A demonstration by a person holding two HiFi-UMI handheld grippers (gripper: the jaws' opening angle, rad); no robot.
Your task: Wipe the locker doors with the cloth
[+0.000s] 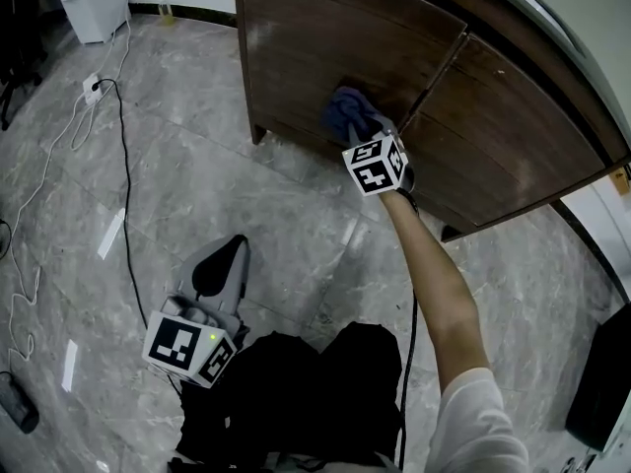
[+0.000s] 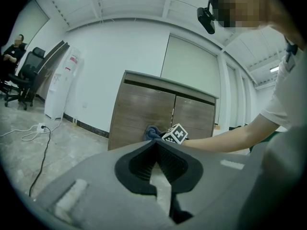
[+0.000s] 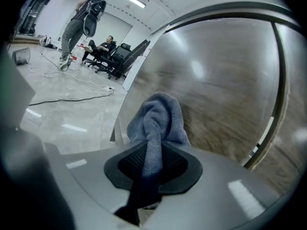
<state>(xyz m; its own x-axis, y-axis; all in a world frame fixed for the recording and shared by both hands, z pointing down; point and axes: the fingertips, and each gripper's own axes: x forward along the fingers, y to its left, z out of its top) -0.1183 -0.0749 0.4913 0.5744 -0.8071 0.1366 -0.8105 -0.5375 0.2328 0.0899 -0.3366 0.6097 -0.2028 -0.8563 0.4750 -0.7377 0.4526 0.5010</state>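
Blue-grey cloth [image 1: 345, 109]: bunched against the locker [image 1: 325, 28], low on its left door [image 1: 296, 62] and nearer the centre seam than the outer edge; one fold trails back between the jaws of the right gripper [image 3: 152, 162].
Brown wood-grain locker: two closed doors side by side, split by a dark vertical seam; short legs lift it off the floor [image 1: 246, 195].
Right door [image 1: 503, 141]: clear of the cloth and of both grippers.
Right gripper, head view [image 1: 363, 131]: at the locker's left door, jaws clamped on the cloth; its marker cube faces upward, and a bare forearm [image 1: 434, 274] reaches back from the locker.
Left gripper [image 1: 222, 264]: well apart from the locker, over the floor in front of it and aimed toward it; jaws pressed together at the tips, nothing between them [image 2: 157, 164].
Grey marbled floor: tiled, spreading out from the locker's front.
Black cable [image 1: 123, 185]: crosses the floor to the left of the locker, beyond its outer edge, near a white power strip [image 1: 92, 88].
White dispenser [image 2: 60, 87]: against the wall, left of the locker.
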